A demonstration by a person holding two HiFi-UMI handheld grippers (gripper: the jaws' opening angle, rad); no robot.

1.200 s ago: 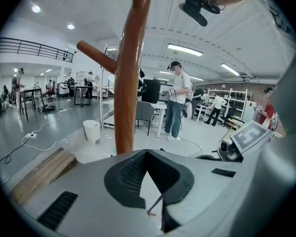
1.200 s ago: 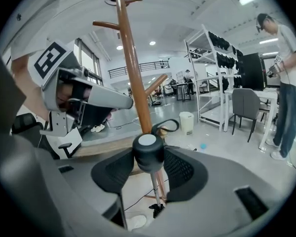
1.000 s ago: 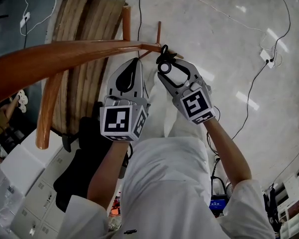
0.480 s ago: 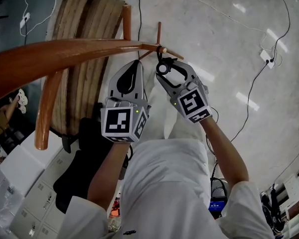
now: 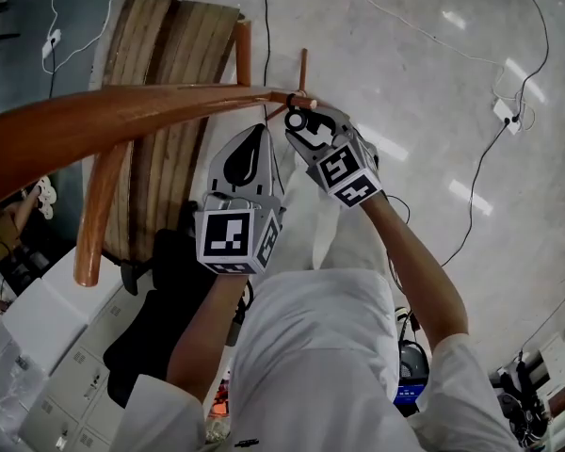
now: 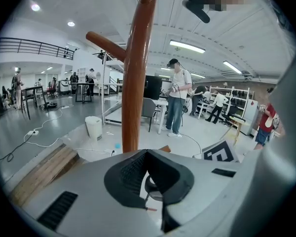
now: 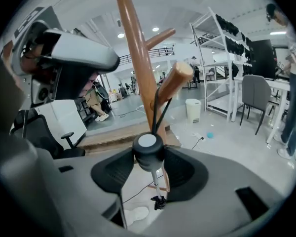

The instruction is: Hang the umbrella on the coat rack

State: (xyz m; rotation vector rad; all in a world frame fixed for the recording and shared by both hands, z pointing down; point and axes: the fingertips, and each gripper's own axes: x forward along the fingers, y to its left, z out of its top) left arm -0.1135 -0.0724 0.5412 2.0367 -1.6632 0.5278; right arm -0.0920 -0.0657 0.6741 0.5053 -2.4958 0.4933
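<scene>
The brown wooden coat rack's pole (image 5: 122,121) crosses the head view from the left, and its short peg (image 5: 301,102) ends just beyond my right gripper (image 5: 301,125). That gripper is shut on the umbrella's black round handle (image 7: 148,149). The handle's thin black strap (image 7: 158,107) runs up to the peg (image 7: 173,79) and seems looped round it. The umbrella's shaft (image 7: 158,181) hangs down below the jaws. My left gripper (image 5: 254,135) sits beside the right one, shut with nothing in it (image 6: 147,154), facing the pole (image 6: 135,83).
A slatted wooden platform (image 5: 169,64) lies under the rack. Cables (image 5: 490,139) trail over the pale floor. A black office chair (image 5: 160,290) and white cabinets (image 5: 56,347) stand at lower left. People (image 6: 177,98) and a white bin (image 6: 93,127) are farther off.
My right gripper has moved up and left with the umbrella handle, closer to the peg's tip. The left gripper has barely shifted.
</scene>
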